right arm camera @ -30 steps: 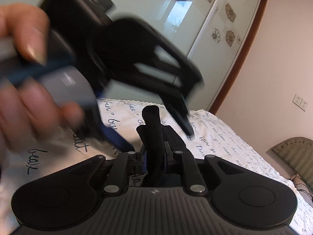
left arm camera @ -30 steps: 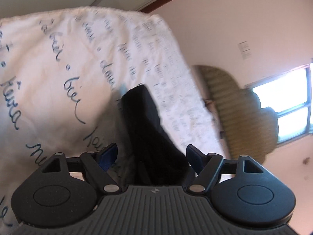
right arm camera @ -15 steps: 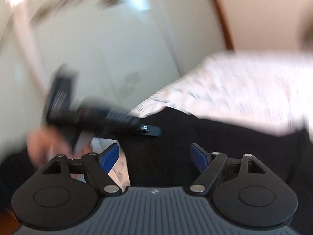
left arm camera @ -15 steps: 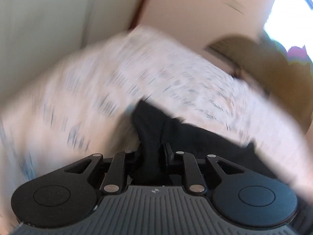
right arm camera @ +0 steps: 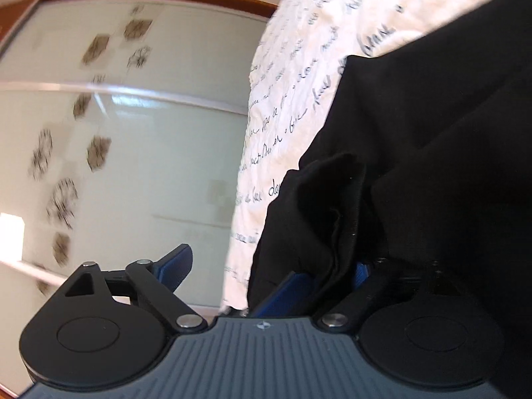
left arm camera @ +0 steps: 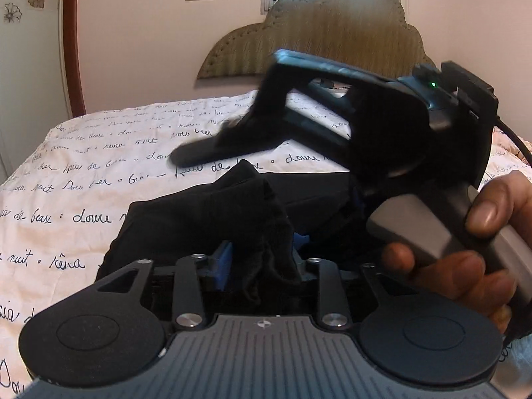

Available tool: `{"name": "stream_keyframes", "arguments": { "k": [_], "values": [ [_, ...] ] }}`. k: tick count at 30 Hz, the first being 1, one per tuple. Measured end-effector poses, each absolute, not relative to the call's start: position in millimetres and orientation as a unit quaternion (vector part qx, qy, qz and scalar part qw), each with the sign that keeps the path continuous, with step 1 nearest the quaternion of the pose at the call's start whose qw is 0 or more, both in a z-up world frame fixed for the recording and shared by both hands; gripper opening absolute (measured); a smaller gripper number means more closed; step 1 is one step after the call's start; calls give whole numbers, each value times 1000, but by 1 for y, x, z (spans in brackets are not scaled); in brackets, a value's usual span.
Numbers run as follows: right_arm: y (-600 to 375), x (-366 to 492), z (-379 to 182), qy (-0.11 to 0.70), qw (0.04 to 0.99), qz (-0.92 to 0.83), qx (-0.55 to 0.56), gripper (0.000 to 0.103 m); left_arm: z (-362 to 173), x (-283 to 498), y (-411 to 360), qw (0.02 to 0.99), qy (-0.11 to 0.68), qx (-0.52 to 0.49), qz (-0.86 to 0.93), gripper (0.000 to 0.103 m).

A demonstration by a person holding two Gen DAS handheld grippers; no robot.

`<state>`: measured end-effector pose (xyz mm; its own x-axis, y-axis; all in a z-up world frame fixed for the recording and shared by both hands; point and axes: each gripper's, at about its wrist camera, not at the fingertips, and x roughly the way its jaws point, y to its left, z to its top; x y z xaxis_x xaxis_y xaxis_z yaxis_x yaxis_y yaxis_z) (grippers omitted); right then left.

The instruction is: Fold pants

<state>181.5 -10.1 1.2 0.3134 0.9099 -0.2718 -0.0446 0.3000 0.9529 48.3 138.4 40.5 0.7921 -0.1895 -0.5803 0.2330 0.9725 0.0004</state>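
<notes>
My left gripper [left arm camera: 261, 261] pinched the black pants [left arm camera: 206, 219] while my right gripper [right arm camera: 266, 272], jaws spread, lay half hidden under them.

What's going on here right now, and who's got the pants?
A person is folding black pants on a bed with a script-print cover. The left claw is shut on a bunched bit of the fabric. The right claw, held in the right hand, is open right beside it, with pants fabric between its fingers but not pinched.
</notes>
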Motion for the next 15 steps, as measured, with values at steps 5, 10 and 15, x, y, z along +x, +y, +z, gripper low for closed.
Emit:
{"name": "stream_keyframes", "arguments": {
  "k": [5,10,15],
  "values": [
    [-10,181,-18,476,705,326,413,18,43,53,144,939,327,17,-107,46],
    [-21,178,-30,475,689,333,435,16,49,33,150,938,333,26,-97,57],
    [-20,177,-29,476,688,333,434,15,67,-8,164,942,323,14,-85,63]
  ]
}}
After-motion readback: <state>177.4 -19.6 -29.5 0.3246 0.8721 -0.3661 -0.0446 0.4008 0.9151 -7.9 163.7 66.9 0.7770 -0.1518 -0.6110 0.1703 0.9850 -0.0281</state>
